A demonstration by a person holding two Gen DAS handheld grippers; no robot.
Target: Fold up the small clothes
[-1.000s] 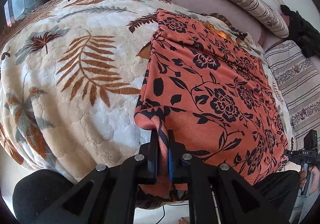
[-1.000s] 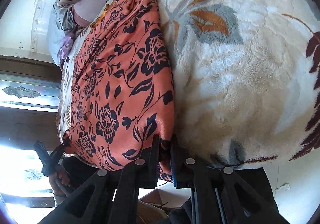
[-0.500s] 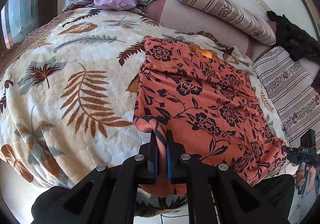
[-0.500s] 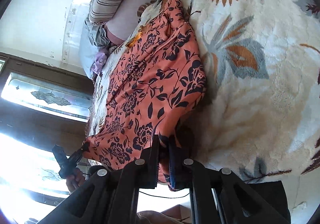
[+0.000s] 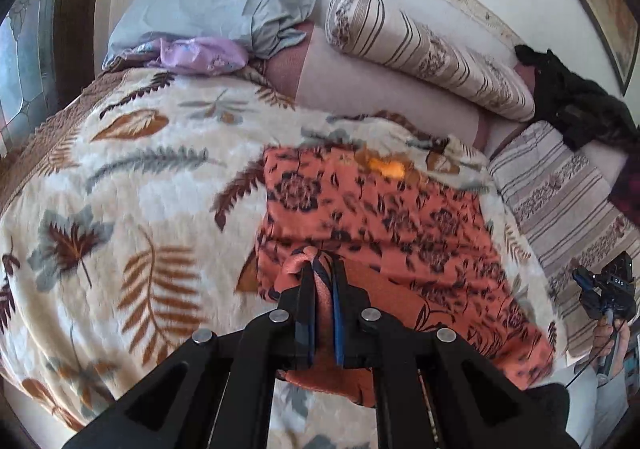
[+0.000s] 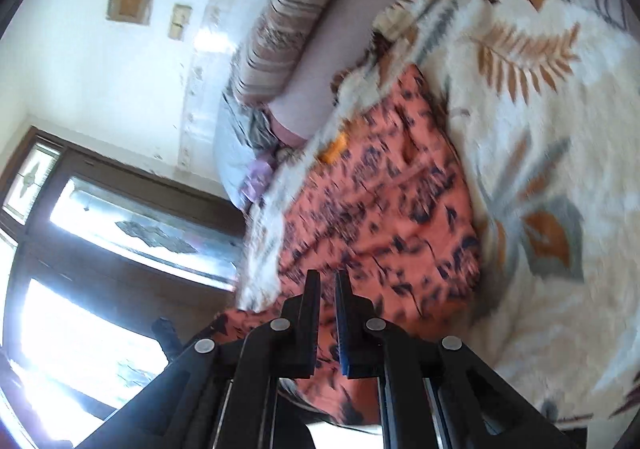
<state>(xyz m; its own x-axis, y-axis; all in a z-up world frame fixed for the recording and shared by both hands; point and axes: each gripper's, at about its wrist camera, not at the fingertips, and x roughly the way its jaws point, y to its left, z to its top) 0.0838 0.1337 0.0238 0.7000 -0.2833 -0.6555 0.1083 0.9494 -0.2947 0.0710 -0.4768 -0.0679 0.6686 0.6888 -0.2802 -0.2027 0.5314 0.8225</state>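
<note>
Left claw (image 5: 322,281) clamped on a bunched near corner of the orange black-flowered fabric garment (image 5: 384,217), lifted off the bed. Right claw (image 6: 328,285) pinched together on the garment's other near corner (image 6: 384,209); blurred. Rest of the garment lies on the cream leaf-print fleece blanket (image 5: 132,185). Farther: grey pillow (image 5: 212,13), lilac crumpled cloth (image 5: 200,55), striped bolster cushion (image 5: 424,49), black clothing heap (image 5: 572,105) far right.

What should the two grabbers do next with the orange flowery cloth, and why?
Probably carry the near edge toward the pillows. The left gripper and right gripper each pinch a near corner of the cloth, while its far part lies flat on the blanket, so laying it over would fold it in half.
</note>
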